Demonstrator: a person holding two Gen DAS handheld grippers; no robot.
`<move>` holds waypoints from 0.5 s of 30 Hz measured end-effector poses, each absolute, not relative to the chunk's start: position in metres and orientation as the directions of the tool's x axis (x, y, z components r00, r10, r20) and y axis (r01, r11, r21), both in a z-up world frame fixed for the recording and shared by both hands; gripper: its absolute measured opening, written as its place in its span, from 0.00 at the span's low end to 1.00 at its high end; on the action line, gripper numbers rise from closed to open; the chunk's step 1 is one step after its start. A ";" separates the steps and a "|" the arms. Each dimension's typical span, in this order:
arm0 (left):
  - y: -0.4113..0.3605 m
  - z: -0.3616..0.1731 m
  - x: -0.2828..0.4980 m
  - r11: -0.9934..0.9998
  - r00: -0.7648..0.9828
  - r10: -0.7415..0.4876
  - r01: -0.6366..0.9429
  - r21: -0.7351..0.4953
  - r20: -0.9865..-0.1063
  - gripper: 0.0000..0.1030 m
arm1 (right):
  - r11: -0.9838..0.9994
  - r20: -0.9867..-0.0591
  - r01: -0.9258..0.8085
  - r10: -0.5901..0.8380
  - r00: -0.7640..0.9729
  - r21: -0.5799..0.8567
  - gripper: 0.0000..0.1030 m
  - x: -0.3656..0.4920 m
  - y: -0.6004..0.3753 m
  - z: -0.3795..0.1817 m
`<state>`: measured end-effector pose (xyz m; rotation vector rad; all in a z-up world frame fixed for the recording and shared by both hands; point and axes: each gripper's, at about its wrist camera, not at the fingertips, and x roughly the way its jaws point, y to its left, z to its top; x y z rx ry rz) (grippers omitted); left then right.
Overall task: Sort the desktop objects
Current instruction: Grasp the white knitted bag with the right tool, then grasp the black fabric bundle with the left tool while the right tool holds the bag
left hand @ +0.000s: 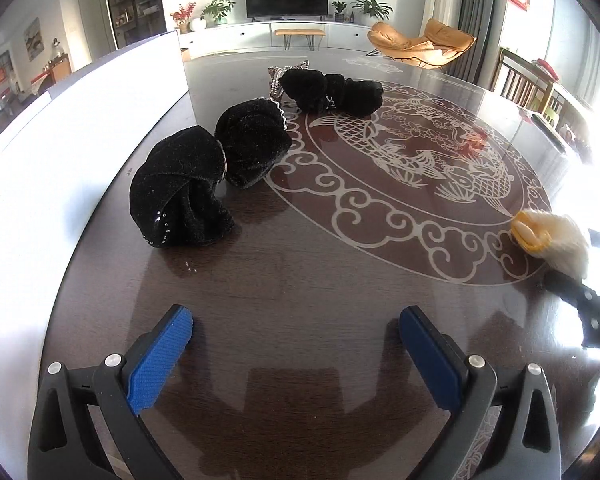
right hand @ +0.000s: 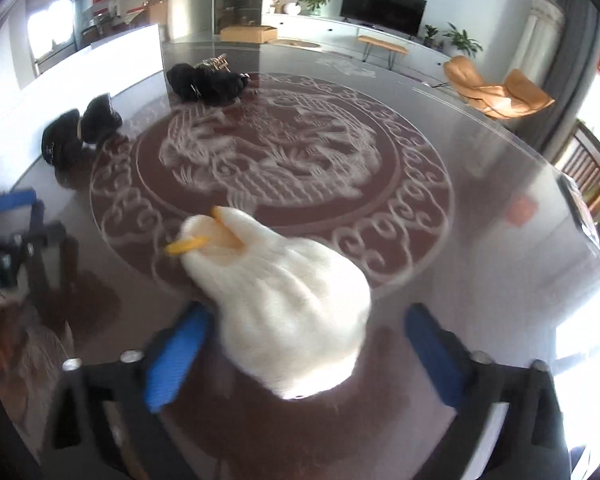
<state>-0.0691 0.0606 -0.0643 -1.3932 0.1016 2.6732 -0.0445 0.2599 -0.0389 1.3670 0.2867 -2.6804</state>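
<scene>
A round dark-wood table (left hand: 320, 288), glossy and inlaid with a pale fish-and-scroll medallion (left hand: 412, 168), is seen filling both views. A tall white box (left hand: 60, 152) with flat, smooth walls is seen along the table's left edge. Just beside its wall, a pair of black velvet-like bundles (left hand: 204, 176), rounded and crumpled, one studded with small beads, is found lying together on the table top. Farther back, near the far end of the box, a second heap of black fabric (left hand: 332, 90) is seen with a silvery chain-like trim at its left. A white knitted glove (right hand: 284, 300), soft and lumpy with yellow fingertips, is seen at the near right of the medallion, lying on the table between the blue ribbed pads of the right gripper (right hand: 304, 352); the jaws are spread wide, the right pad is clear of the glove, and at the left pad contact cannot be told through the blur. The left gripper (left hand: 296, 340) is held released over bare wood at the near edge, its blue textured pads (left hand: 160, 360) wide apart with nothing between them.
</scene>
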 end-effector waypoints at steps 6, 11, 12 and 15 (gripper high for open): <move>0.061 -0.064 -0.069 -0.990 -0.567 0.081 -0.143 0.001 -0.820 1.00 | -0.990 -0.811 0.136 -0.057 -0.583 -0.028 1.00 -0.034 0.277 -0.042; 0.061 -0.050 -0.064 -0.990 -0.621 0.035 -0.128 0.058 -0.783 1.00 | -0.992 -0.813 0.128 -0.061 -0.579 -0.017 1.00 -0.029 0.275 -0.041; 0.059 -0.038 -0.062 -0.989 -0.664 0.028 -0.127 0.075 -0.747 1.00 | -0.992 -0.813 0.128 -0.061 -0.579 -0.017 1.00 -0.029 0.275 -0.041; 0.054 -0.017 -0.072 -0.984 -0.715 0.035 -0.145 0.099 -0.699 1.00 | -0.992 -0.813 0.128 -0.061 -0.579 -0.017 1.00 -0.029 0.275 -0.041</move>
